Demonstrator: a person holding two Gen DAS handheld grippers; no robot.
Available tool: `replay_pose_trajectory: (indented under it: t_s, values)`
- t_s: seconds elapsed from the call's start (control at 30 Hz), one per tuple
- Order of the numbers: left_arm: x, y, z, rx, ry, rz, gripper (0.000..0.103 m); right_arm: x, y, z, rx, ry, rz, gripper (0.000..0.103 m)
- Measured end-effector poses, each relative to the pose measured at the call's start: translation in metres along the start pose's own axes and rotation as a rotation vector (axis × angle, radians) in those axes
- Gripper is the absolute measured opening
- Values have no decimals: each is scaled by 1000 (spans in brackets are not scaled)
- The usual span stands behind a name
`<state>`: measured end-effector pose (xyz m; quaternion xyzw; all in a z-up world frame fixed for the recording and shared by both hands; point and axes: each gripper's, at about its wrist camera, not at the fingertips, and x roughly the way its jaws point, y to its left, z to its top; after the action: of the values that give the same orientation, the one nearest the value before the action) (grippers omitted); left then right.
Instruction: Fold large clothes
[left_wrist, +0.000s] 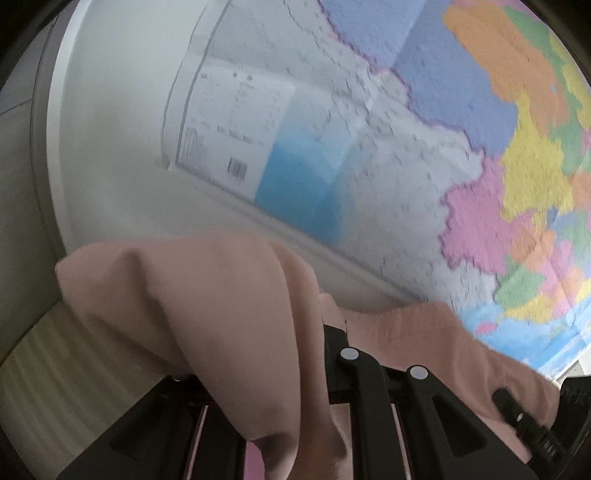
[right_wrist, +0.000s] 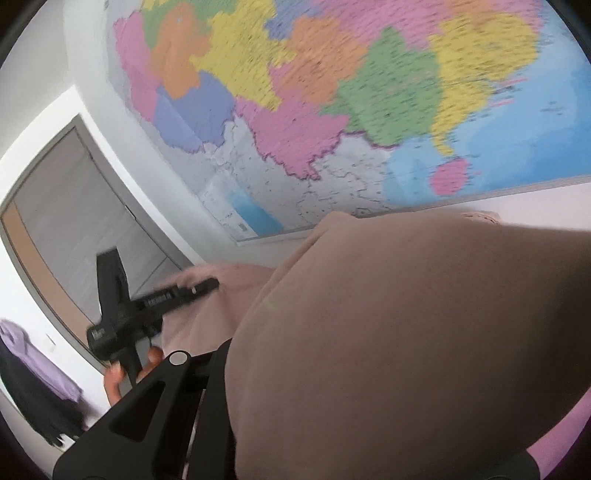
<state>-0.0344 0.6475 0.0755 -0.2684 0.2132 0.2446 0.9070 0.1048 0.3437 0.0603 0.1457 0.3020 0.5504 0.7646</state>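
The left gripper (left_wrist: 317, 332) has its jaws pressed together on a fold of pink garment (left_wrist: 192, 295), which bunches up over the black fingers and spills down both sides of them. In the left wrist view the cloth fills the lower middle, raised in the air in front of a white wall (left_wrist: 110, 110). A large, colourful map (left_wrist: 480, 147) hangs on that wall, blurred, with a pale legend panel and barcode near its lower corner.

The right gripper (right_wrist: 221, 354) is likewise closed on the same garment (right_wrist: 388, 332); here the fabric balloons across the lower right of the right wrist view and hides the fingertips. To the left in that view, the left gripper (right_wrist: 207, 286) appears with a person's hand (right_wrist: 122, 380) around its handle, pink cloth trailing from its tip. Behind are the map (right_wrist: 332, 92), a grey door (right_wrist: 74, 221), and purple clothing (right_wrist: 26, 354) hanging by the wall.
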Motion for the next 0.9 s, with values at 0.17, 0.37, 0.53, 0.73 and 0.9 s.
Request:
replay_pose_trajectory:
  t_s: [0.17, 0.37, 0.53, 0.73, 0.9]
  values:
    - [27, 38, -34, 37, 17, 19, 11, 55, -27, -47, 69, 143, -34, 13]
    - [60, 92, -86, -40, 129, 48, 16, 71, -59, -92, 165, 278, -14, 22]
    - [68, 116, -96, -111, 184, 29, 22, 48, -73, -97, 200, 347, -19, 56]
    - [65, 113, -99, -85, 203, 57, 29, 6, -94, -97, 221, 324, -27, 65]
    - [65, 107, -101, -47, 230, 99, 38, -6, -103, -97, 263, 323, 27, 27]
